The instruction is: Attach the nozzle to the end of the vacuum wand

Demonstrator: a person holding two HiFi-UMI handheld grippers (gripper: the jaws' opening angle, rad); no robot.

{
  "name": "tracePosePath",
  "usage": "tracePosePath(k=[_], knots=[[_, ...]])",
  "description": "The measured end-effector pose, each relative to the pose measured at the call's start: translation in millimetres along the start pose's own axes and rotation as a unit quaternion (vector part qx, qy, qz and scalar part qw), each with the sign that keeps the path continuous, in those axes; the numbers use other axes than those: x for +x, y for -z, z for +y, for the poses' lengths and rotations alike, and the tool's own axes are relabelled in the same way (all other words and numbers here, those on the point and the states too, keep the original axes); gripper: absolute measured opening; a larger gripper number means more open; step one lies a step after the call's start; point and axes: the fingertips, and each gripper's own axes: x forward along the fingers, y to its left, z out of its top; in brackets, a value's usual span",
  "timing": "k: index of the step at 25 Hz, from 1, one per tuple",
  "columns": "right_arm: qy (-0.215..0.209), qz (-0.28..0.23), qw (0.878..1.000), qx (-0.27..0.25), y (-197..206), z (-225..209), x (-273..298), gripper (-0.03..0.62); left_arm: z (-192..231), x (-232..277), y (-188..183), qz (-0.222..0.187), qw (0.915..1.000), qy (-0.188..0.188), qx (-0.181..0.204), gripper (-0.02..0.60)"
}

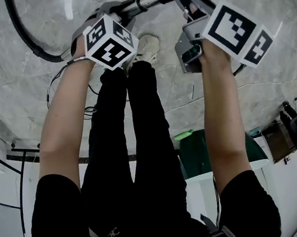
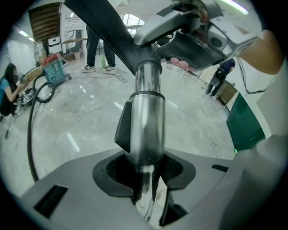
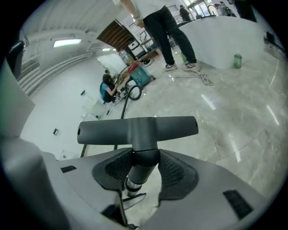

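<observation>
Above the marble floor (image 3: 234,130), the chrome vacuum wand (image 2: 146,121) is pinched firmly by the left gripper (image 2: 145,173). The dark T-shaped nozzle (image 3: 137,130) sits at the wand's far end. Its neck lies between the right gripper's (image 3: 139,168) spread, unclamped jaws.

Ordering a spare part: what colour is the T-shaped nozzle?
Dark grey all over; the nozzle shows best in the right gripper view.

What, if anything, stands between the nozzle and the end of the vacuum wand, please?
Nothing visible does. The nozzle already appears seated by its neck on the end of the wand, with that neck between the open jaws of the right gripper. The left gripper is shut on the wand's metal tube.
</observation>
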Motion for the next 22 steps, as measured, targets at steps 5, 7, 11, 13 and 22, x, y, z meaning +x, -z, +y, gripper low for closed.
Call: tracePosePath(k=[5,7,11,13,22], knots=[[-0.08,-0.014,0.99,-0.112,-9.1,15.7,3.2,0.19,-1.2,1.7,-5.3,-0.016,0.999,0.039,-0.015,0.157],[-0.181,-0.022,0.971,-0.153,-8.2,20.1,0.7,0.189,-1.8,-1.6,-8.0,-0.023,0.9983,0.052,-0.011,0.157],[-0.268,-0.015,0.95,-0.162,-3.6,1.4,-5.1,0.189,-17.1,8.7,-13.2,-0.021,0.9958,0.089,0.0,0.158],[-0.273,-0.021,0.952,-0.139,-3.7,-10.6,-1.9,0.189,-18.1,17.2,-15.9,-0.027,0.9953,0.093,0.001,0.158],[-0.043,-0.134,0.99,0.002,24.4,-116.0,-4.1,0.177,-14.4,118.5,29.5,0.057,0.9983,0.012,0.001,0.156]])
